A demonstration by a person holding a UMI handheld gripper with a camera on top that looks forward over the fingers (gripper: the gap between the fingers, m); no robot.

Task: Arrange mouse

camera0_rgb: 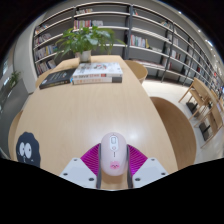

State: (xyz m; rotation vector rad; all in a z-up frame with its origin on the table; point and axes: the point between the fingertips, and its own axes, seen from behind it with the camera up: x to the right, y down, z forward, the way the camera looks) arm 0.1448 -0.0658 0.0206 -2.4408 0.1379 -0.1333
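- Mouse [113, 155], white with a scroll wheel near its far end, lies lengthwise between the two fingers of the tool [113, 168], its nose pointing away over the table [85, 115].
- Pink pads [92, 156] flank the mouse on both sides and seem to press against its flanks; the nearest part of the mouse is cut off from view, so the grip is probable rather than certain.
- The tool's fingers stand narrow, set to the width of the mouse, with the white finger bodies showing at either side below the pads.
- The table is light wood with a rounded outline, and the mouse sits over its near edge.
- A dark sticker or printed figure [27, 151] lies on the table to the left of the tool, well apart from the mouse.
- At the far end of the table rest a stack of books [97, 72] and a darker book [57, 77] just beside it to the left.
- A green leafy plant [85, 40] rises behind the books.
- Beyond the table run long bookshelves [150, 35] filled with books, curving across the back of the room.
- To the right stands more wooden furniture [203, 103], apart from the table.
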